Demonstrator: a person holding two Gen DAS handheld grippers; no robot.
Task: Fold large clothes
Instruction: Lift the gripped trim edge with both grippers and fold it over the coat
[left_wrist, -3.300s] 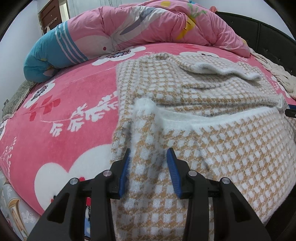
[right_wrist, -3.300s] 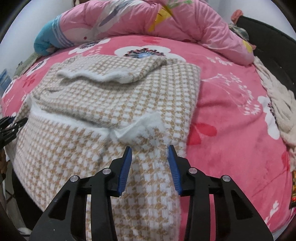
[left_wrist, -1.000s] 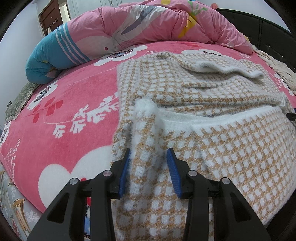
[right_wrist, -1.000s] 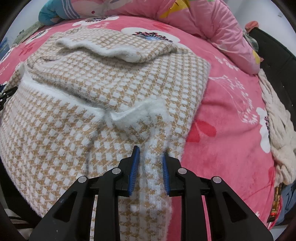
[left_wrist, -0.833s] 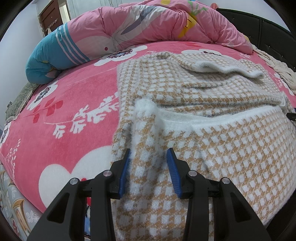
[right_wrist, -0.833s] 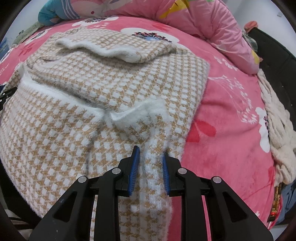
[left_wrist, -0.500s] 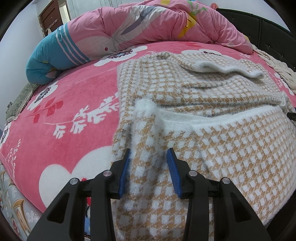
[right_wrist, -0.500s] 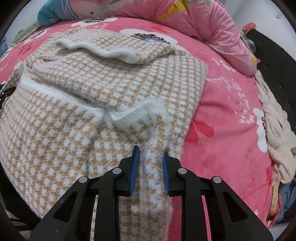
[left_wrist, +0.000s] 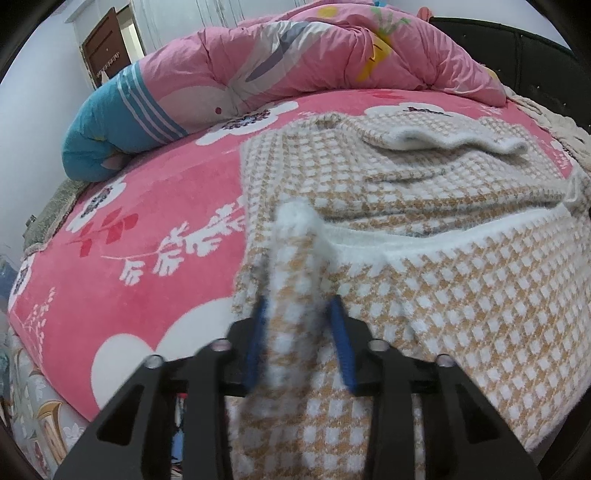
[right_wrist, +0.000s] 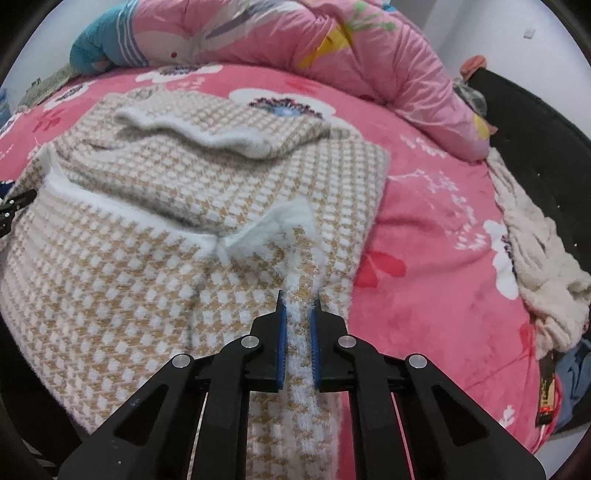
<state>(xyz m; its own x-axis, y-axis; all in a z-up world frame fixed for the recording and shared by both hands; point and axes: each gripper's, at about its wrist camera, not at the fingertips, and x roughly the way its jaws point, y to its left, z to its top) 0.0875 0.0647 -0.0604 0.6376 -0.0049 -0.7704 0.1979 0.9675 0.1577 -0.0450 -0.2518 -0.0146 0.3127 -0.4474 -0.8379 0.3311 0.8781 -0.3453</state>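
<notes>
While the bed (left_wrist: 155, 236) carries everything here, its pink flowered blanket (right_wrist: 436, 206) lies under a rolled pink quilt (left_wrist: 295, 55) at the far side and under the sweater (left_wrist: 424, 206), the task's thing, which sits in the middle of the blanket with its near part hanging over the bed's edge toward the grippers; the sweater is checked tan and white, already partly folded, with a sleeve laid across its far part and a white fuzzy hem running across the middle; a cream knitted cloth (right_wrist: 535, 251) lies apart at the right edge of the bed; the right gripper (right_wrist: 297, 314) has its blue pads pinched tight on a narrow ridge of the sweater's near right edge; the left gripper (left_wrist: 300, 310) is closing, with a thick roll of the near left edge between its jaws, and the blur hides whether the pads press yet; the step in hand seems to be gripping both near corners to carry them over toward the far part; to do it well, I judge, both grips should be firm before lifting, the hands should rise together and level so the fold line stays straight, and the corners should land square on the far edge; no container is in view, so nothing is held in one.
</notes>
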